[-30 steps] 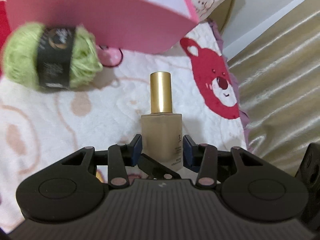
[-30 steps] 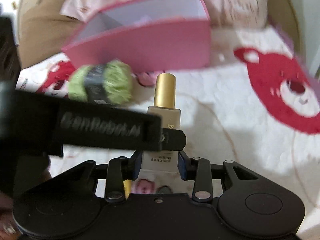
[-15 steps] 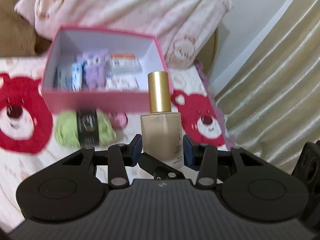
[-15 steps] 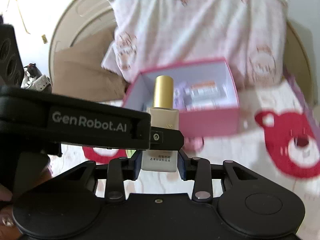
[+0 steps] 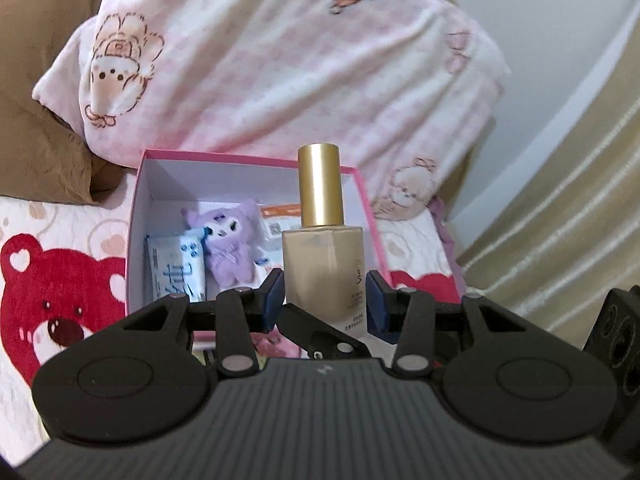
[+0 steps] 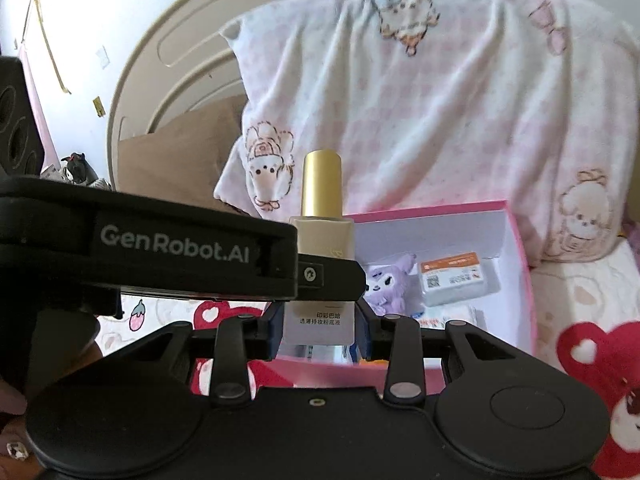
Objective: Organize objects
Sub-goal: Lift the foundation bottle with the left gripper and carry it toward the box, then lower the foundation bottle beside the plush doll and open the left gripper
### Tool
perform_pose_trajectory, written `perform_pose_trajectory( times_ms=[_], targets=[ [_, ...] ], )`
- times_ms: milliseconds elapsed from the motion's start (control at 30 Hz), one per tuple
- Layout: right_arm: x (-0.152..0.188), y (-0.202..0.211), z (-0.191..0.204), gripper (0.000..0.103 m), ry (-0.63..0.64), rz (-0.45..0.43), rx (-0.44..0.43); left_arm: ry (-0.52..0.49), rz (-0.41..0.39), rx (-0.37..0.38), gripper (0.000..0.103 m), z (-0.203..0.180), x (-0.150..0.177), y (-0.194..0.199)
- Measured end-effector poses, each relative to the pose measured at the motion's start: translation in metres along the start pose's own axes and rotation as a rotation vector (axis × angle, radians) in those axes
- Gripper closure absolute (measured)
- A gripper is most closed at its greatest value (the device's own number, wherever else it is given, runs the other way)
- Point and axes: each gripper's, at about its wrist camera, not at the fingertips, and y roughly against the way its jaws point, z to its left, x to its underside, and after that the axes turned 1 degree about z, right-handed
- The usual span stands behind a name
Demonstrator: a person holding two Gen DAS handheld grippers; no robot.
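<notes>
Up off the bed comes the foundation bottle (image 5: 323, 268), pinched by left gripper (image 5: 323, 300) and right gripper (image 6: 319, 326) jaws, before the pink box (image 5: 138, 216); only the right view reads its label.

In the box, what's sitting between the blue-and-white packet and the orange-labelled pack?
The purple plush toy lies between the blue-and-white packet and the orange-labelled pack inside the pink box. The left wrist view shows it best.
</notes>
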Motion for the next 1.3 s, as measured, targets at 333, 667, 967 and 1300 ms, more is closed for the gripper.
perform_pose_trajectory(
  times_ms=[333,667,967,1300],
  targets=[
    [0.005,-0.098,-0.042,0.062,-0.081,0.157,0.029,0.166,0.157,0.001,0.060,0.068,-0.011,-0.104],
    [0.027,-0.156,-0.082,0.062,-0.188,0.278,0.058,0.207,0.259,-0.024,0.060,0.089,0.000,-0.181],
    [0.030,-0.175,-0.092,0.062,-0.225,0.330,0.077,0.198,0.238,-0.068,0.059,0.088,0.006,-0.184],
    [0.023,-0.124,-0.068,0.048,-0.138,0.250,0.059,0.045,0.180,-0.136,0.043,0.066,-0.004,-0.125]
  ],
)
